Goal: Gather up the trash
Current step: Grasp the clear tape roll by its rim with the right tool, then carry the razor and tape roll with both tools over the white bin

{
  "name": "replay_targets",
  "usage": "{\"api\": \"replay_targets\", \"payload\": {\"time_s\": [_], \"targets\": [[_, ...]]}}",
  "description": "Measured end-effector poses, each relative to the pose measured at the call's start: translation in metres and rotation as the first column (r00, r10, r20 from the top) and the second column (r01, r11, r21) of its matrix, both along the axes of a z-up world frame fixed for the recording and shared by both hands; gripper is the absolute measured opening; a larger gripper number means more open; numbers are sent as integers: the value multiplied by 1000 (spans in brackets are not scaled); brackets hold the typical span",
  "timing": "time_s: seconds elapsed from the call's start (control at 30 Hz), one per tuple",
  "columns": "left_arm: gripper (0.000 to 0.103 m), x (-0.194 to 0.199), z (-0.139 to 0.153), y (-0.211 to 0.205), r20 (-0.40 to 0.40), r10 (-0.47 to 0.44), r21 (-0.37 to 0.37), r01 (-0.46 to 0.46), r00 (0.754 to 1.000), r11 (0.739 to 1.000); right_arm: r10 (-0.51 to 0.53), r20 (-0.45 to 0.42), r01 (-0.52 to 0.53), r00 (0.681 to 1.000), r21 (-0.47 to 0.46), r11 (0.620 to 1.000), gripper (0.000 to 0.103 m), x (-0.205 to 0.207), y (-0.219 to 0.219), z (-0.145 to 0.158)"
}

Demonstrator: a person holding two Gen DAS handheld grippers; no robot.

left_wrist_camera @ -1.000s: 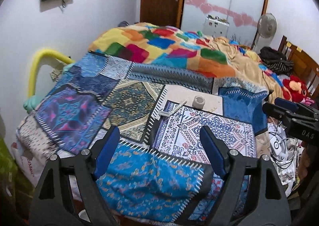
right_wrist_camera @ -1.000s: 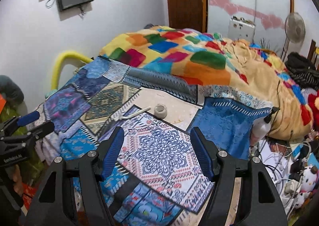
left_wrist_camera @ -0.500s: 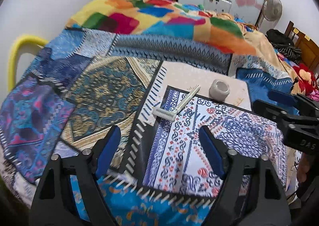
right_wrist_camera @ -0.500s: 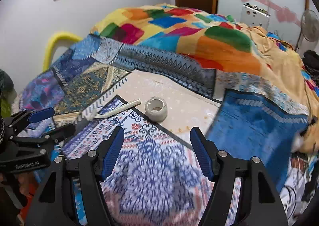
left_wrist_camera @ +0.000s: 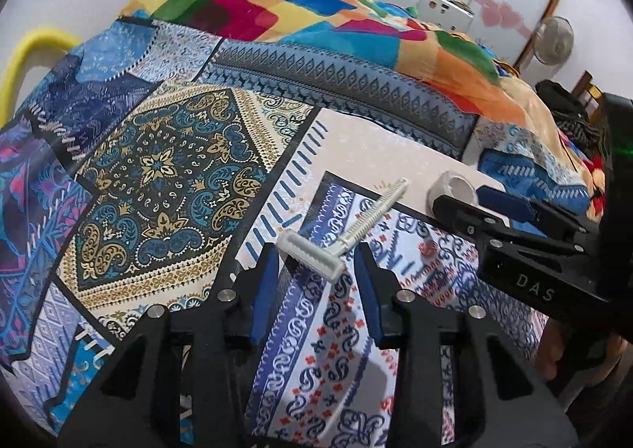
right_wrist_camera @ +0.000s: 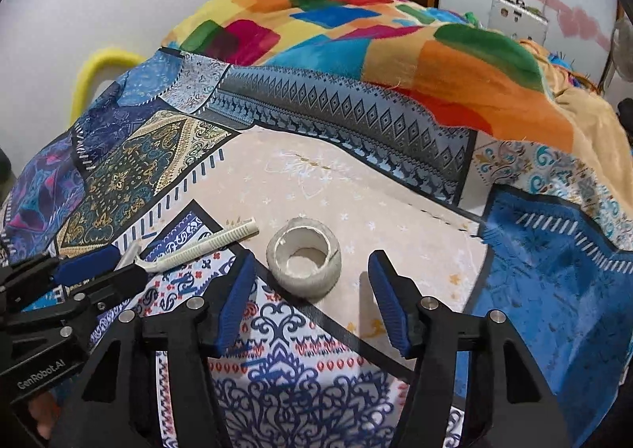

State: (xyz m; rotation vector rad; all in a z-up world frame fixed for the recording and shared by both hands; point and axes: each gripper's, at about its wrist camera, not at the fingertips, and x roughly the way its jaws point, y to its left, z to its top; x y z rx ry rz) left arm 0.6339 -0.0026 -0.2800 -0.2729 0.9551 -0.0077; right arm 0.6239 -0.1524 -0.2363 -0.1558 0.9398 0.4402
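Moved in close since before: left tool [left_wrist_camera: 316, 262] open around razor [left_wrist_camera: 312, 258] head; right tool [right_wrist_camera: 310, 281] open, tape roll [right_wrist_camera: 304, 256] just ahead on bed [right_wrist_camera: 356, 179].

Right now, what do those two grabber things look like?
Both look alike. The left gripper and the right gripper are black plastic frames with silver screws, and each has two fingers lined with ribbed blue pads. From the side, the left one carries white letters reading GenRobot.AI, and the right one shows the letters DAS. No sleeves or cables show.
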Motion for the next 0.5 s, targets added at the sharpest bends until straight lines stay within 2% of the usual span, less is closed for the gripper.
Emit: {"api": "replay_targets", "payload": {"time_s": [0.07,0.1,0.17,0.37,0.5], "targets": [[25,2,-4,2,-6,22,-3,-22,1000,1000,-11,-16,11,1000,-8,1000,53,3,2,-4],[20,2,-4,3,2,38,-3,-38,999,999,-17,-30,17,999,-18,1000,46,5,3,-7],[16,1,-4,5,6,53,-24,-52,999,998,-19,-13,19,1000,-33,999,35,2,5,-6],[14,-10,-2,9,14,75,-20,-75,997,997,-36,-19,37,999,17,999,35,-11,-4,-3],[14,-25,10,9,37,78,5,-78,996,997,-41,-11,41,999,28,999,34,-23,-10,5]]}}
